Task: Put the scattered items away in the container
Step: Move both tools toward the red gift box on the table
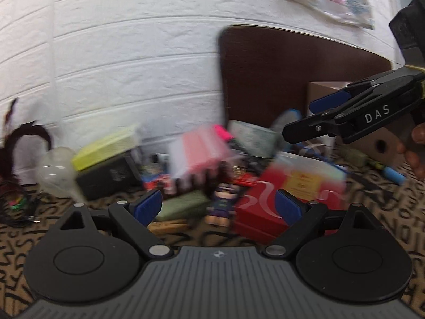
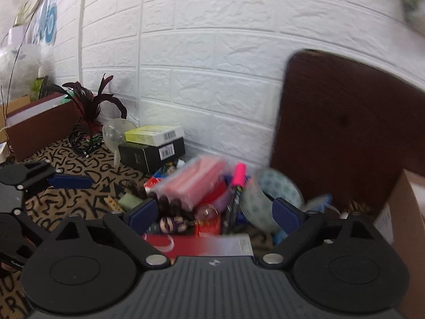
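A white brick-pattern wall [image 2: 212, 53] backs a surface covered in a tan cloth with black letters [image 2: 79, 164]. Against the wall leans a dark brown board [image 2: 342, 133], taken here as the landmark. To its right stands a cardboard box [image 2: 409, 212], the only open container in view. Well left of the board, a black box [image 2: 151, 154] lies with a yellow-green box [image 2: 154, 134] stacked on it. The scattered items heap at the board's foot and just left of it: a red box [image 1: 268, 207] at the front, a pink packet [image 2: 194, 183] on top, a roll of patterned tape [image 2: 268, 199] nearest the board, a pink marker [image 2: 239, 174] and a small purple figure [image 2: 172, 224]. Much of the heap is blurred. The left gripper [image 1: 221, 207] hovers in front of the heap, blue pads spread with nothing between them. The right gripper [image 2: 212, 211] hangs above the heap nearer the board, likewise spread and empty.
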`<state>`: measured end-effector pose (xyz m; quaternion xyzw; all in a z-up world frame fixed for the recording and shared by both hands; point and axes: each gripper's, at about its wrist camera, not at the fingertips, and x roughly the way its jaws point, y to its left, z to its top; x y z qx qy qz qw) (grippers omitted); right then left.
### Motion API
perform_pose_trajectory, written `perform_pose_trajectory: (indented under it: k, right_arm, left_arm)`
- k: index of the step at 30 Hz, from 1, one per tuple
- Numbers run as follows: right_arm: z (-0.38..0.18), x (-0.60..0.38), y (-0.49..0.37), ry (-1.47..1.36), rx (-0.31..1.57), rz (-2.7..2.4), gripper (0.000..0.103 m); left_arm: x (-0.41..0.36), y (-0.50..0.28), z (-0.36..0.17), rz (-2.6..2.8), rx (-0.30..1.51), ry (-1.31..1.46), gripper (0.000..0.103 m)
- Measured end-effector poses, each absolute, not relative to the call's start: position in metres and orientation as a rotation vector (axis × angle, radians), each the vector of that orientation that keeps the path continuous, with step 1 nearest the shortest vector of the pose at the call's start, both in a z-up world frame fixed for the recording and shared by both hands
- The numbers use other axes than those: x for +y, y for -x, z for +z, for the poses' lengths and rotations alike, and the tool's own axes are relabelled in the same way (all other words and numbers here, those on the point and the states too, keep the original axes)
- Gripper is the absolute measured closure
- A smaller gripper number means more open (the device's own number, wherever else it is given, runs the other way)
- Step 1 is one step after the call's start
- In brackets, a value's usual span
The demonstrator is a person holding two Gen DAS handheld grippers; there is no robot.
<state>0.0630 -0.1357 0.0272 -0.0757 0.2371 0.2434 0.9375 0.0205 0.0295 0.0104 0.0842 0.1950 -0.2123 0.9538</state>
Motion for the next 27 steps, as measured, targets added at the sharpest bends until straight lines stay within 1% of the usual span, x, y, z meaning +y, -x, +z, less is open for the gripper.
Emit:
perform_pose_trajectory:
  k: [1,4,7,10,13,18,21,22,23,25,27]
  right_arm:
    - [0.024,-0.144,-0.060,0.141,0.500,0.481,0.002]
    - [0.011,-0.165,-0.060,0.090,0.558,0.458,0.002]
    - [0.008,-0.180,-0.055,-0.004,0.578,0.510,0.004]
    - [0.010,-0.194,-0.036,-0.147,0.560,0.559,0.004]
    - [0.008,-0.197,-0.021,-0.203,0.572,0.607,0.004]
    - [-0.011,-0.190,-0.018,-0.336,0.685,0.673,0.005]
    - [-0.030,-0.183,-0.025,-0.406,0.750,0.625,0.005]
    - [-0.034,-0.181,-0.026,-0.432,0.763,0.605,0.004]
    - [-0.039,-0.181,-0.029,-0.465,0.776,0.589,0.004]
    - [-0.047,-0.184,-0.032,-0.529,0.793,0.550,0.004]
    - [-0.052,-0.188,-0.033,-0.580,0.794,0.507,0.004]
  left_arm:
    - [0.022,-0.016,0.009,-0.455,0.398,-0.191,0.009]
    - [0.002,-0.007,0.003,-0.513,0.425,-0.220,0.009]
    - [-0.009,0.002,0.000,-0.551,0.414,-0.266,0.009]
    - [-0.003,-0.004,0.004,-0.601,0.394,-0.292,0.009]
    - [0.010,-0.023,0.011,-0.647,0.420,-0.288,0.010]
    - [0.019,-0.047,0.016,-0.685,0.462,-0.275,0.010]
    - [0.008,-0.058,0.011,-0.746,0.513,-0.342,0.014]
    - [0.007,-0.058,0.010,-0.758,0.514,-0.369,0.014]
    - [0.005,-0.059,0.010,-0.764,0.519,-0.362,0.014]
    - [0.003,-0.058,0.010,-0.781,0.533,-0.341,0.019]
    - [-0.001,-0.052,0.007,-0.794,0.527,-0.343,0.020]
